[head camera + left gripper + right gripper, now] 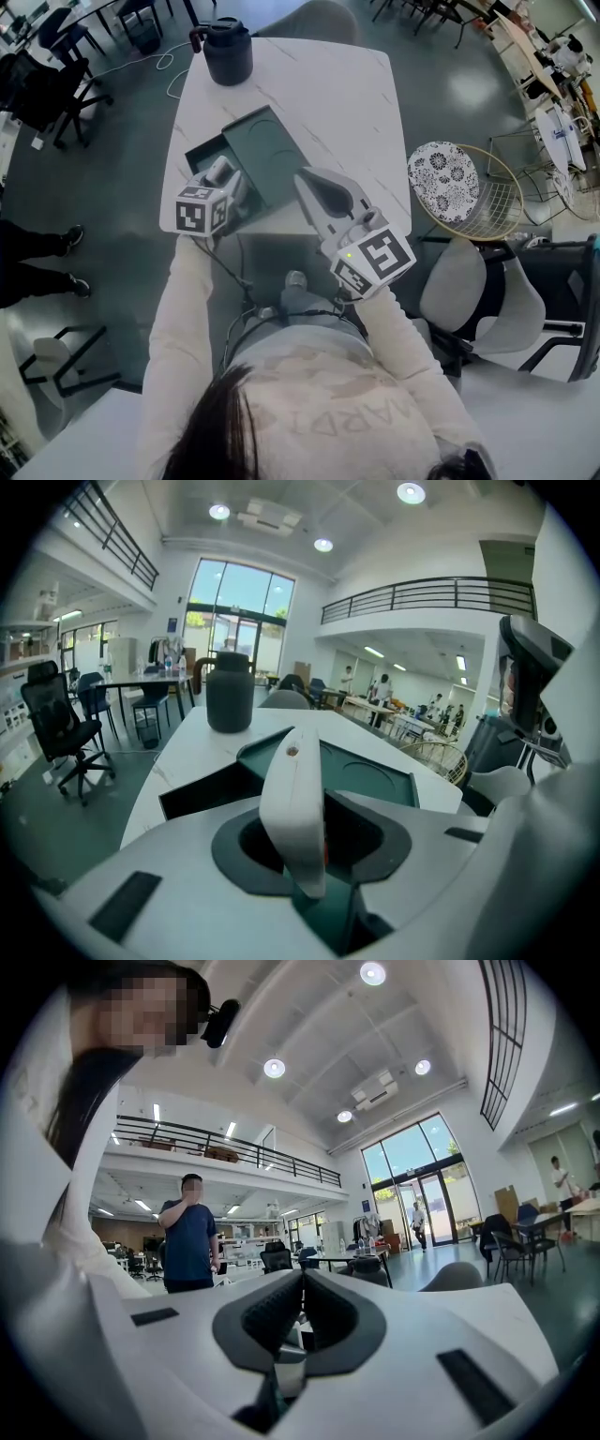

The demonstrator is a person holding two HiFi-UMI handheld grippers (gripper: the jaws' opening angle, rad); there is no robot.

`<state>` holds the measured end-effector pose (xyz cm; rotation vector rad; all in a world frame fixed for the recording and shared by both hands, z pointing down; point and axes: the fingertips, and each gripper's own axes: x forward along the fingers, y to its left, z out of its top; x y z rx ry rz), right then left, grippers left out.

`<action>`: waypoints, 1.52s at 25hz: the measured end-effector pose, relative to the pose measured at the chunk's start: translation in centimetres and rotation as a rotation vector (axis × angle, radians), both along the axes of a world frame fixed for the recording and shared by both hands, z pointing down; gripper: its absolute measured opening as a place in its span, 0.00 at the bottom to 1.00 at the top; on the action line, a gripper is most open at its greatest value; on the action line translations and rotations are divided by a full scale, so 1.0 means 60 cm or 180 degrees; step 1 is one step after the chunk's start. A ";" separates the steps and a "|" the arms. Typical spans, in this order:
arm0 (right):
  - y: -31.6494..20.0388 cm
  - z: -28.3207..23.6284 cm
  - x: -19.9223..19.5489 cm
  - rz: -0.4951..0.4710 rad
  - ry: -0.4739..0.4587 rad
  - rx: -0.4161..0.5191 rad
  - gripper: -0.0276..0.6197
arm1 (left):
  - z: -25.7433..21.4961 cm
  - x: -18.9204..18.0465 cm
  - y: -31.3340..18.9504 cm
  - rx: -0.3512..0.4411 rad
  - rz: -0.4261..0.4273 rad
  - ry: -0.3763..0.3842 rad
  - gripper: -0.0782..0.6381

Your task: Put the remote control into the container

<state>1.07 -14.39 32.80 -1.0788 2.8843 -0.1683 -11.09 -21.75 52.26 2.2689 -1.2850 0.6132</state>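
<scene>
- The remote control (292, 799) is white, smooth and long, with rounded ends and a tiny dark dot near its top.
- The container (258, 155) is a dark green box with flat, straight walls. Its floor has a round ring shape pressed into it.
- The table (337, 94) is white with thin grey lines, like stone.
- A round black jug (228, 52) stands at the far end of the table.
- The left gripper (228, 180) is white and smooth with dark pads. Its jaws squeeze the remote control from both sides and hold it standing up.
- The remote control is up in the air by the near left corner of the container, not inside it.
- The right gripper (302, 1288) has its jaws pressed together with nothing between them. It is held off to the right and touches nothing.
- Only the green floor shows inside the container.
</scene>
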 end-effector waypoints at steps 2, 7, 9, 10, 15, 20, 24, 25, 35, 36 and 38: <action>-0.002 0.002 0.002 0.0011 0.0008 -0.0006 0.07 | 0.004 0.000 -0.002 -0.0042 0.0016 0.0039 0.26; -0.007 0.005 0.004 0.0023 0.0015 -0.0026 0.07 | 0.006 0.000 -0.009 -0.0099 0.0049 0.0151 0.26; -0.008 0.007 0.003 0.0021 0.0022 -0.0035 0.07 | 0.006 -0.001 -0.011 -0.0121 0.0079 0.0188 0.26; -0.009 0.007 0.001 0.0019 0.0025 -0.0037 0.07 | 0.007 -0.003 -0.012 -0.0131 0.0092 0.0203 0.26; -0.013 0.012 -0.002 0.0017 0.0034 -0.0050 0.07 | 0.010 -0.012 -0.014 -0.0124 0.0076 0.0271 0.26; -0.013 0.014 -0.004 0.0010 0.0040 -0.0064 0.07 | 0.003 -0.020 -0.019 0.0051 0.0035 0.0195 0.26; -0.015 0.016 -0.006 0.0006 0.0034 -0.0069 0.07 | -0.006 -0.017 -0.022 0.0117 0.0125 0.0267 0.26; -0.014 0.016 -0.007 0.0003 0.0034 -0.0068 0.07 | -0.007 -0.017 -0.022 0.0124 0.0136 0.0289 0.26; -0.013 0.014 -0.009 -0.0012 0.0032 -0.0059 0.07 | -0.026 -0.035 -0.029 0.0224 0.0126 0.0272 0.26; -0.014 0.014 -0.010 -0.0013 0.0031 -0.0059 0.07 | -0.030 -0.038 -0.029 0.0240 0.0124 0.0273 0.26; -0.014 0.013 -0.012 -0.0016 0.0025 -0.0057 0.07 | -0.037 -0.046 -0.032 0.0268 0.0113 0.0275 0.26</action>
